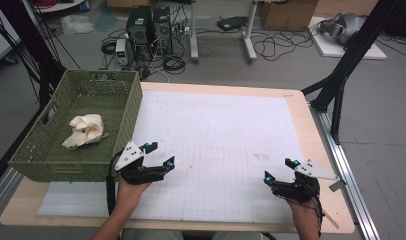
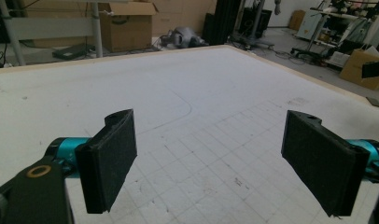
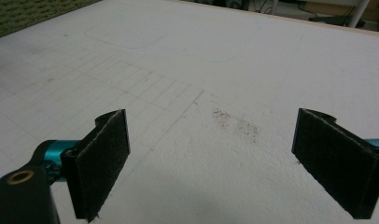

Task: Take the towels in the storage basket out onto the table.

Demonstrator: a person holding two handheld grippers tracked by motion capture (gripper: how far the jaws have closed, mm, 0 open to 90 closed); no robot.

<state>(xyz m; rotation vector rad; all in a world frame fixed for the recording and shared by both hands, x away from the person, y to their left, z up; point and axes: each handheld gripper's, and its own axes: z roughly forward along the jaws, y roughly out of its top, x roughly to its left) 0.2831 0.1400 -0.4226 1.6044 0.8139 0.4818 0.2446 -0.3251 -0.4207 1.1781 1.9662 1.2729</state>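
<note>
- on the white gridded mat (image 1: 216, 140) of the desk (image 1: 296, 100), the left tool (image 1: 160, 155) and the right tool (image 1: 280, 170) both sat with jaws spread wide, nothing between the pads.
- in the green basket (image 1: 126, 105) at the desk's left edge lay the cream-coloured crumpled thing (image 1: 85, 130), resting on the basket floor, well apart from both tools.
- the left tool sat just beside the basket's near corner; a reach for the thing could have knocked the wall, and the basket might have slid or tipped off the desk edge, which it seemed to overhang.
- the thing looked soft and lumpy, so a pinch on a loose fold might have slipped or lifted only part of it.
- the right tool was far from the basket; crossing over risked a clash with the left tool or its cable.
- the woven basket holes could have snagged a jaw tip.
</note>
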